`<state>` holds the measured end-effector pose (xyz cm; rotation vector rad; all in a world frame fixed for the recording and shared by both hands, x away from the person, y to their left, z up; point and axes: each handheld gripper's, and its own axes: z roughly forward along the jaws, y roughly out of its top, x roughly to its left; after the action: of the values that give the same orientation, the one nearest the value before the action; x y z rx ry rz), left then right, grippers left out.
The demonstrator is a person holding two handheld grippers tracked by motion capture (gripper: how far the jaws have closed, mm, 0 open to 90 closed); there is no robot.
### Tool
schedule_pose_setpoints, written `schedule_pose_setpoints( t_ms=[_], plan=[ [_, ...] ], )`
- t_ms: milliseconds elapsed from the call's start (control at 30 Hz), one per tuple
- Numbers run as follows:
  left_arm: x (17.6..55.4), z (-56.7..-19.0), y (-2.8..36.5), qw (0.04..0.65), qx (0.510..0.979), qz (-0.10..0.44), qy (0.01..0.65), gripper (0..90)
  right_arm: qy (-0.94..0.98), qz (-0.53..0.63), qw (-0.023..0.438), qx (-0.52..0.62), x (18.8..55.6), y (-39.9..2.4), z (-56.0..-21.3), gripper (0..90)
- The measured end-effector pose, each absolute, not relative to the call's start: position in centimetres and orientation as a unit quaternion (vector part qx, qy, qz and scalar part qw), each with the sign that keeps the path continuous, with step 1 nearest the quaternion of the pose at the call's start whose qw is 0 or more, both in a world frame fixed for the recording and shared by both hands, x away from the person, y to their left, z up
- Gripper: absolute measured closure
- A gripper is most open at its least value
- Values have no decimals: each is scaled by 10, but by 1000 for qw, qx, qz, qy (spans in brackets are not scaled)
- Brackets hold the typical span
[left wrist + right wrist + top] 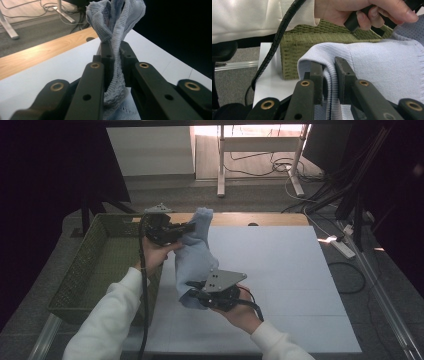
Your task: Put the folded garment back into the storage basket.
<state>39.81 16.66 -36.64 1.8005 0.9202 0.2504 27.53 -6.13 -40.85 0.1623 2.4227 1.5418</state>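
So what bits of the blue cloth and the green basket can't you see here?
- Blue cloth, high view: its lower end is hidden behind the right gripper.
- Blue cloth, left gripper view: the top is cut off by the picture's edge.
- Green basket, right gripper view: its inside is hidden; sleeve and hand cover its rim.

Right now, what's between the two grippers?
The light blue cloth spans between them in the high view, the left gripper clamping its top end, the right gripper its lower end.
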Motion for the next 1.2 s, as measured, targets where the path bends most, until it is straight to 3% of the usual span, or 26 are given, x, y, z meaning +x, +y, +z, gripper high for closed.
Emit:
schedule_pose_setpoints(
  t_ms=[1200],
  plan=[
    [380,-317,255,552,704,165,416,839,822,556,120,16,298,22,-372,774]
  ],
)
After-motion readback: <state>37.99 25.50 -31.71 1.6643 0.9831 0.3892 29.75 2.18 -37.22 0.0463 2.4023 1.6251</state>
